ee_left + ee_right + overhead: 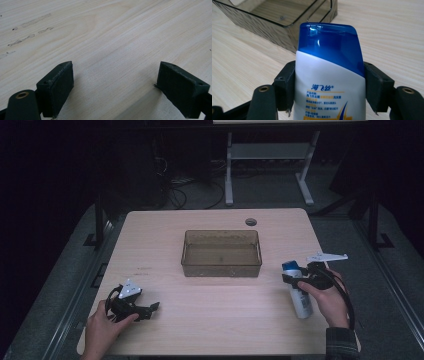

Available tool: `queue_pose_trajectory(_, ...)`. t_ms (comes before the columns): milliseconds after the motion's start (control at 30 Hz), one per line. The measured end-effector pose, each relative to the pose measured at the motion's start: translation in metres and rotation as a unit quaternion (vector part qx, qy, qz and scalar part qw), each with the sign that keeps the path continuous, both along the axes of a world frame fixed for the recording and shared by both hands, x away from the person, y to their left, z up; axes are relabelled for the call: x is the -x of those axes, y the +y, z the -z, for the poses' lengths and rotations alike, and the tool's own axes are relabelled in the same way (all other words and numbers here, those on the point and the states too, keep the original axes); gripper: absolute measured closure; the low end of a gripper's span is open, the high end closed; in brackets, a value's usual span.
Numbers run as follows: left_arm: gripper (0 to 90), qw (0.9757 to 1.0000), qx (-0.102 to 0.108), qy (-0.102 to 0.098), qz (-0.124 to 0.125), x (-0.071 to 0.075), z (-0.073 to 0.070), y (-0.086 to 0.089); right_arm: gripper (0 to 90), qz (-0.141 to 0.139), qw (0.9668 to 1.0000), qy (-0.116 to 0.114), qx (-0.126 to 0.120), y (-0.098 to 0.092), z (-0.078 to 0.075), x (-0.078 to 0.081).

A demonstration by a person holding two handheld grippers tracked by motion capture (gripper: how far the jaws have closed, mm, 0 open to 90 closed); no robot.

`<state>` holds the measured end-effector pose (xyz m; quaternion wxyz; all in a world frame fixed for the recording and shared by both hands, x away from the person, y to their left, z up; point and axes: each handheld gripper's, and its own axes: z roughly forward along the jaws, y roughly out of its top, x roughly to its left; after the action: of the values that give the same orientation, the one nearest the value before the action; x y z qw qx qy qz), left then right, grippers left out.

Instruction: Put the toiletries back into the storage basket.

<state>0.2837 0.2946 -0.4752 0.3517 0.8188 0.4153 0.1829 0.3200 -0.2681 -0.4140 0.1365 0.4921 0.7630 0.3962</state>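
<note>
The right gripper point(329, 85) pinched the shampoo bottle point(329, 75) across its width, blue cap leading; the bin point(221, 253) lay just ahead, nearer this hand; the left gripper point(116, 85) stood spread, well apart

Dim high view, dark surroundings, bright sharp gripper views

place: lab or test room | signs: bare light-wood table point(215, 320) with a cable hole point(251, 222) | dark floor behind with loose cables point(185, 190) | white metal stand legs point(305, 180) | black frame posts point(100, 220) beside table | dim lighting
</note>
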Motion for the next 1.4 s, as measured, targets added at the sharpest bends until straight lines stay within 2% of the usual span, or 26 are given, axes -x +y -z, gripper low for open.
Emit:
queue_pose_trajectory(167,12.8,1.0000,0.000,0.000,0.000,0.000,0.000,0.000,35.0,0.000,0.9995,-0.023,-0.020,-0.005,-0.004,0.009)
queue_pose_trajectory(433,12.8,1.0000,0.001,0.000,0.000,0.000,0.000,0.000,35.1,0.001,0.9982,-0.048,-0.036,-0.009,-0.007,0.019)
queue_pose_trajectory(700,12.8,1.0000,0.000,0.000,0.000,0.000,0.000,0.000,35.2,0.000,0.9955,-0.074,-0.060,-0.011,-0.011,0.026)
queue_pose_trajectory(967,12.8,1.0000,0.001,0.000,0.000,0.000,0.000,0.000,35.3,-0.008,0.9936,-0.087,-0.072,-0.009,-0.014,0.027)
queue_pose_trajectory(1400,12.8,1.0000,0.000,0.000,0.000,0.000,0.000,0.000,35.1,-0.023,0.9905,-0.111,-0.077,0.001,-0.027,0.029)
